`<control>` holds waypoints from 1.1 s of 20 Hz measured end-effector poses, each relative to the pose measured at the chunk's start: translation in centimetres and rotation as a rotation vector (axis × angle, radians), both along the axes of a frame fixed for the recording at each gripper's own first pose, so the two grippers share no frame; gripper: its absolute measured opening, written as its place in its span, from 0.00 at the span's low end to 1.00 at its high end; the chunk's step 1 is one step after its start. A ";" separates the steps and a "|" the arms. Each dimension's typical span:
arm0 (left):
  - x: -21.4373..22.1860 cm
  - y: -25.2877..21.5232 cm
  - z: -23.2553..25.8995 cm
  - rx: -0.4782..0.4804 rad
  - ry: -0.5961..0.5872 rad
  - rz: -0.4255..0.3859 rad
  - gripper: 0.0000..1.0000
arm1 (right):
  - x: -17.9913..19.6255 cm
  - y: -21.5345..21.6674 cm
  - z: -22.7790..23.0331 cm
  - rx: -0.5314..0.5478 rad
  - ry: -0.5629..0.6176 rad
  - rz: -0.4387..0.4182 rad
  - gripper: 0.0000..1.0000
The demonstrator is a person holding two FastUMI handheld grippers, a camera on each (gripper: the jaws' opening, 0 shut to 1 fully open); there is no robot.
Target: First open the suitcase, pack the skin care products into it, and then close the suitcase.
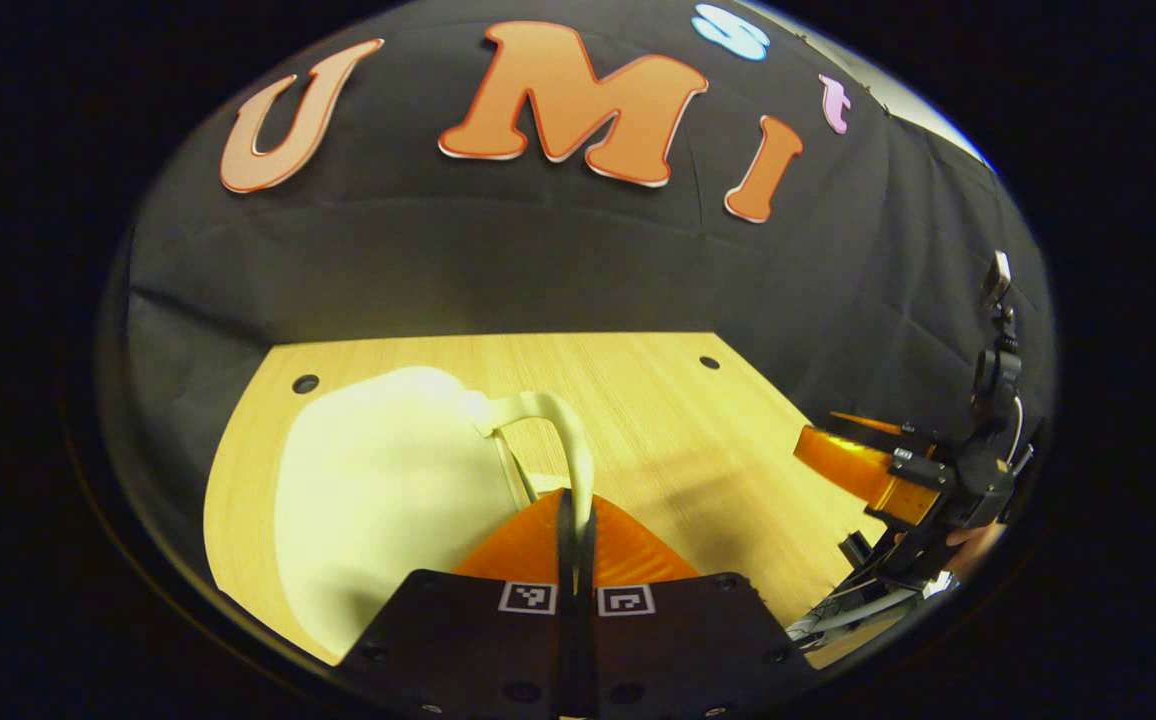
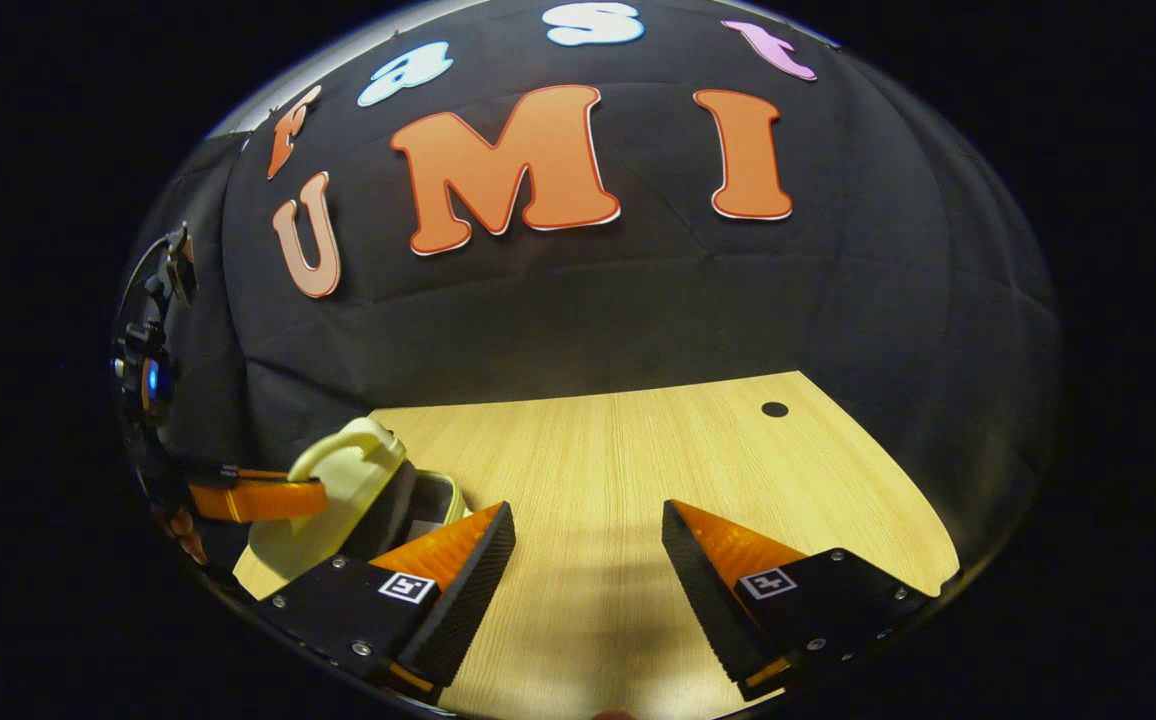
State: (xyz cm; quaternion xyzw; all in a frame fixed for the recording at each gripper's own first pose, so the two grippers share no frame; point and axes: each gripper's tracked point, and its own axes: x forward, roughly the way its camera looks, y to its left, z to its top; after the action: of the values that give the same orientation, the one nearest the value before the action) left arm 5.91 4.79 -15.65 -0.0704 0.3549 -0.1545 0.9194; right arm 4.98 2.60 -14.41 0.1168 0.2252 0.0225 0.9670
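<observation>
My left claw (image 1: 576,520) pinches the pale suitcase's (image 1: 388,490) handle (image 1: 563,440), lid partly lifted at nine o'clock on the tabletop (image 2: 638,450). My right claw (image 2: 588,560) waits, spread wide and empty. Opening appears underway; packing and closing remain.

You have one pale suitcase (image 1: 388,480) at nine o'clock on one wooden table (image 2: 638,450), two grippers, left (image 1: 575,520) and right (image 2: 588,540), and three table holes.
</observation>
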 end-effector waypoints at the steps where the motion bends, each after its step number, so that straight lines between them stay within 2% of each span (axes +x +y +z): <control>1: -0.2 -0.4 -1.3 0.010 0.018 -0.006 0.01 | 0.1 -0.5 -0.1 -0.001 0.001 -0.005 0.95; 5: -1.8 -1.2 -5.6 0.078 0.079 -0.027 0.01 | 0.3 -1.8 -0.7 0.009 0.004 -0.011 0.95; 7: -2.0 -2.0 -7.9 0.152 0.087 -0.034 0.01 | 0.3 -2.2 -0.8 0.007 0.000 -0.006 0.95; 9: -2.2 -2.6 -9.1 0.269 0.069 -0.059 0.01 | 0.2 -2.6 -0.7 -0.001 -0.008 0.002 0.95; 11: -2.1 -3.6 -9.3 0.337 0.034 -0.084 0.12 | 0.1 -3.0 -0.5 -0.010 -0.023 0.007 0.95; 12: -2.0 -4.2 -9.0 0.331 0.025 -0.091 0.18 | 0.0 -3.2 -0.3 -0.015 -0.031 0.007 0.95; 14: -1.0 -5.2 -7.1 0.294 -0.040 -0.049 0.36 | 0.0 -3.9 0.3 -0.019 -0.055 0.003 0.95; 15: -0.9 -5.3 -4.9 0.285 -0.082 -0.019 0.41 | 0.0 -4.1 0.7 -0.020 -0.069 0.000 0.95; 18: 0.2 -5.3 1.2 0.268 -0.221 0.059 0.87 | -0.2 -4.2 2.7 -0.018 -0.119 0.023 0.95; 20: 0.6 -5.3 5.2 0.249 -0.312 0.110 0.97 | -0.2 -4.4 4.6 -0.038 -0.175 0.029 0.95; 22: 1.0 -4.8 8.8 0.215 -0.397 0.171 0.99 | -0.2 -4.6 6.7 -0.067 -0.239 0.038 0.95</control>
State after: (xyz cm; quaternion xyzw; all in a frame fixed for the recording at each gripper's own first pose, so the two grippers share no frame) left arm 6.90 0.03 -6.89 0.0299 0.1744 -0.0483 0.9830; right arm 4.80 -1.98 -7.67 0.0764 0.1110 0.0468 0.9898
